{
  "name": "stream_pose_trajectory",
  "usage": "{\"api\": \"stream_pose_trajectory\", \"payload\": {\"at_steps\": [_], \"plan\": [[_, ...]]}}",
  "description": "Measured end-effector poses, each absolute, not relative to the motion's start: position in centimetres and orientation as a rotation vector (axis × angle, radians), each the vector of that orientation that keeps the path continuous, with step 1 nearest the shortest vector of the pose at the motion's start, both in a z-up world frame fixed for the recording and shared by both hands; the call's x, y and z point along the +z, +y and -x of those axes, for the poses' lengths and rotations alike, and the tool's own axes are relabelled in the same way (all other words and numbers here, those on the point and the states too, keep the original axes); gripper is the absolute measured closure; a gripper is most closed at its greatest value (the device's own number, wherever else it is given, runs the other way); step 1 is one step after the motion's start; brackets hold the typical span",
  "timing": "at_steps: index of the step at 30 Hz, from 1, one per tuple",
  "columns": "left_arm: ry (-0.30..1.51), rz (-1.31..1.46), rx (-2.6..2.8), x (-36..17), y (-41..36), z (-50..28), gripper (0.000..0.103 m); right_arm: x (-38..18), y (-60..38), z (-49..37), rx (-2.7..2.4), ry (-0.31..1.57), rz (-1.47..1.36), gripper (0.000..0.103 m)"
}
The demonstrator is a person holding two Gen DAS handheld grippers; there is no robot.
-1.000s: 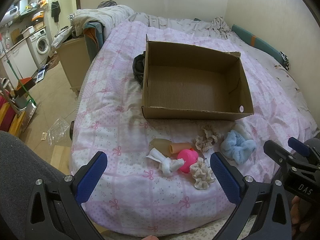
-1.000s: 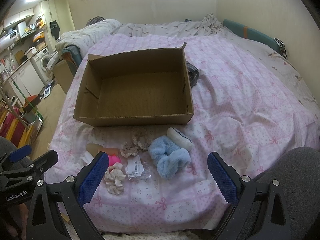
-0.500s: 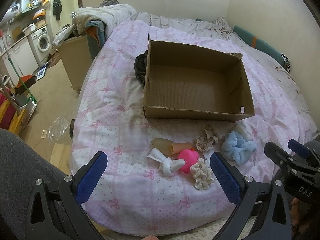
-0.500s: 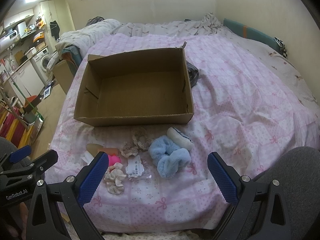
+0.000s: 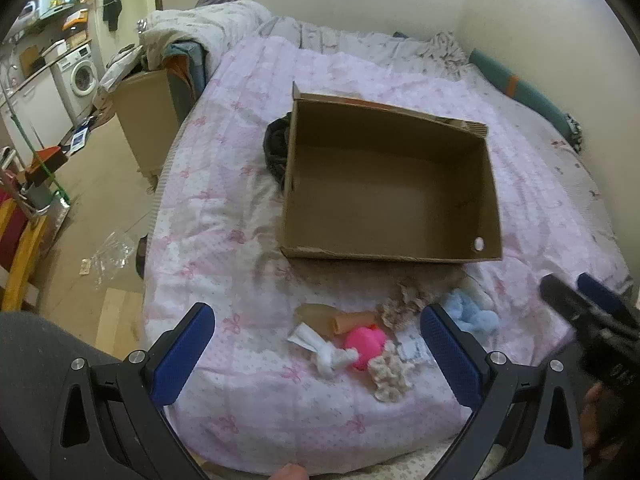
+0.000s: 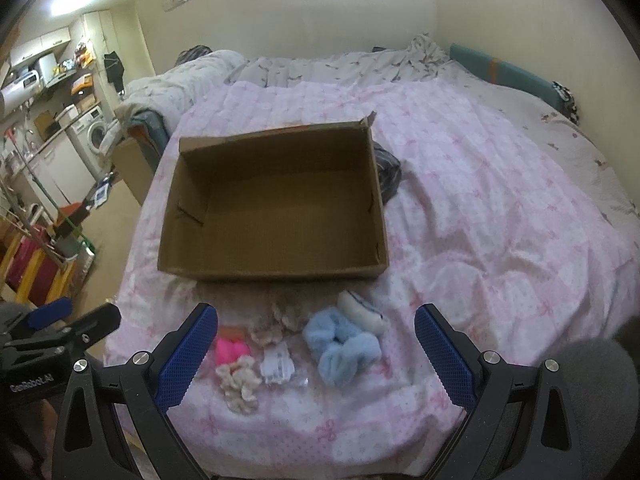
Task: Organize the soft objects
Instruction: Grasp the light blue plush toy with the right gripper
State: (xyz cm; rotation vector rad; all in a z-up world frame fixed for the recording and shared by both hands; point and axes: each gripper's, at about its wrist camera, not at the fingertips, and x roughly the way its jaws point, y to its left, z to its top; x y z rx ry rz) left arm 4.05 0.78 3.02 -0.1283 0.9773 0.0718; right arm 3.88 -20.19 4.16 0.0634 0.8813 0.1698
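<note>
Both hand-held grippers, left point(image 5: 316, 350) and right point(image 6: 316, 344), are gaping wide and holding nothing. "GenRobot.AI" is showing on the left one beside the bed point(image 6: 480, 208).

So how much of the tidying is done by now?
Nothing yet: the cardboard box is empty. Both grippers, left and right, hang open, holding nothing. The blue scrunchie, pink toy and other soft bits remain on the bed.
</note>
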Motion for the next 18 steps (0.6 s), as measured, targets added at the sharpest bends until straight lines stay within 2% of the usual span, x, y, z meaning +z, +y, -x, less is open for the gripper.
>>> {"api": "stream_pose_trajectory", "payload": {"at_steps": [10,15,18], "plan": [[1.071,0.158,0.138,2.1,3.4,-9.1,0.000,4.6,-21.2,-9.2,0.215,0.976,-0.043,0.000],[1.164,0.189,0.219,-0.7,5.3,-11.1,0.000,2.0,-21.4,-11.4,0.237,1.061,-0.052,0.000],[1.274,0.237,0.205,-4.2,6.1,-12.2,0.002,-0.2,-21.7,-12.2,0.224,1.115,-0.079,0.000]]}}
